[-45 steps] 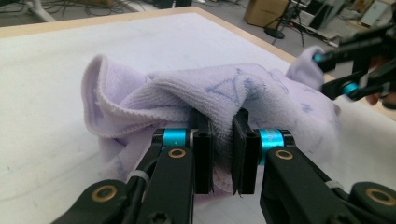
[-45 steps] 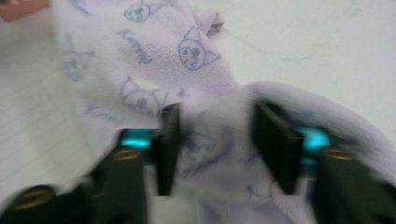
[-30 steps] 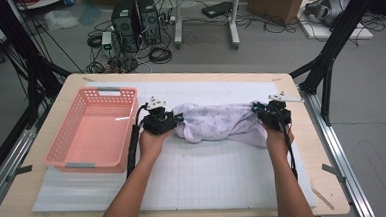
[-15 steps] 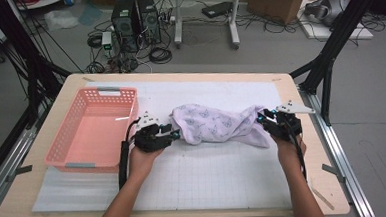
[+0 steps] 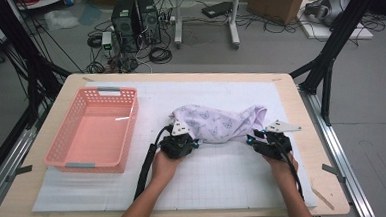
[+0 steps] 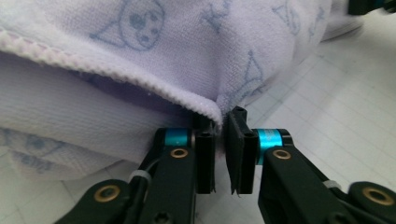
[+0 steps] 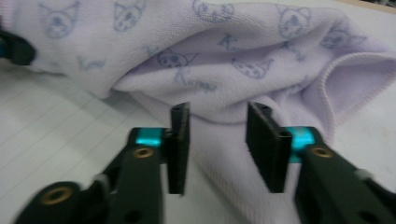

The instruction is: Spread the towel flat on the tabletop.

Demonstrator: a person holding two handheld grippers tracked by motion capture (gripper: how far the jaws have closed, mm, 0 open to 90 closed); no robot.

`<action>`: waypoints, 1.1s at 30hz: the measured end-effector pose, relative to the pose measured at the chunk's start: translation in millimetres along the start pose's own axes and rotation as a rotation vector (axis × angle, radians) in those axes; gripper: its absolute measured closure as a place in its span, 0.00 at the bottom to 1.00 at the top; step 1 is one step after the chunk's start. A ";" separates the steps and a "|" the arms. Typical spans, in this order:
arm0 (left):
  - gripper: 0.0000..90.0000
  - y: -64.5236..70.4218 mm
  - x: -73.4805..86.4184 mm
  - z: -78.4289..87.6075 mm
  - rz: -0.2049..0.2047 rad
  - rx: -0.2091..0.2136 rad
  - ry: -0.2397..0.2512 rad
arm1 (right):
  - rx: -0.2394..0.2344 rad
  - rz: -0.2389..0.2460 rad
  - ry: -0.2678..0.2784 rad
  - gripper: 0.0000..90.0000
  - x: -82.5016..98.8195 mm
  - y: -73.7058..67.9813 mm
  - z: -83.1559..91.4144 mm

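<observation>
A lilac cloth point(image 5: 217, 122) printed with small cat faces lies bunched on the white gridded mat point(image 5: 220, 182). My left gripper point(image 5: 188, 140) is at its near left edge. In the left gripper view the jaws point(image 6: 222, 121) have just been closing and stand nearly together, with the cloth's point(image 6: 140, 56) stitched hem pinched between their tips. My right gripper point(image 5: 255, 138) is at the near right edge. Its jaws point(image 7: 217, 116) have just been opening and stand apart, with a fold of the cloth point(image 7: 224, 60) just beyond and between them, not pressed.
A pink plastic basket point(image 5: 66, 165) stands on the left side of the table with nothing in it. The wooden table edge point(image 5: 312, 132) runs along the right, close to the right hand. Computer towers, cables and boxes sit on the floor beyond the table.
Both hands have drawn back from the cloth's two ends toward the table's front and now sit at its near edge. The cloth has stayed in place.
</observation>
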State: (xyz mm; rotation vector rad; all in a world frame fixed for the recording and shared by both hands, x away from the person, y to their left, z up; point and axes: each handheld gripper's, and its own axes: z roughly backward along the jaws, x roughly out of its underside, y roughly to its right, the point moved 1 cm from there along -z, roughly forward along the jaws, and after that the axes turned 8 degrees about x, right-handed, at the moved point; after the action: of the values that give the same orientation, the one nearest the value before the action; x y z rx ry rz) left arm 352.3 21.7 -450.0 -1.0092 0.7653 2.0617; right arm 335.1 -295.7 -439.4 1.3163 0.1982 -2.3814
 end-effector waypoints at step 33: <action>0.65 -4.1 10.6 87.7 0.095 0.095 0.181 | -0.065 0.072 0.004 0.79 8.8 11.0 89.8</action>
State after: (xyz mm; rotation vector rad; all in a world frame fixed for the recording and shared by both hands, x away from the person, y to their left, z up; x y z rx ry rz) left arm 314.6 93.2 -414.0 -1.1361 1.0125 2.0111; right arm 265.8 -336.4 -397.1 1.2767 0.2240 -2.2936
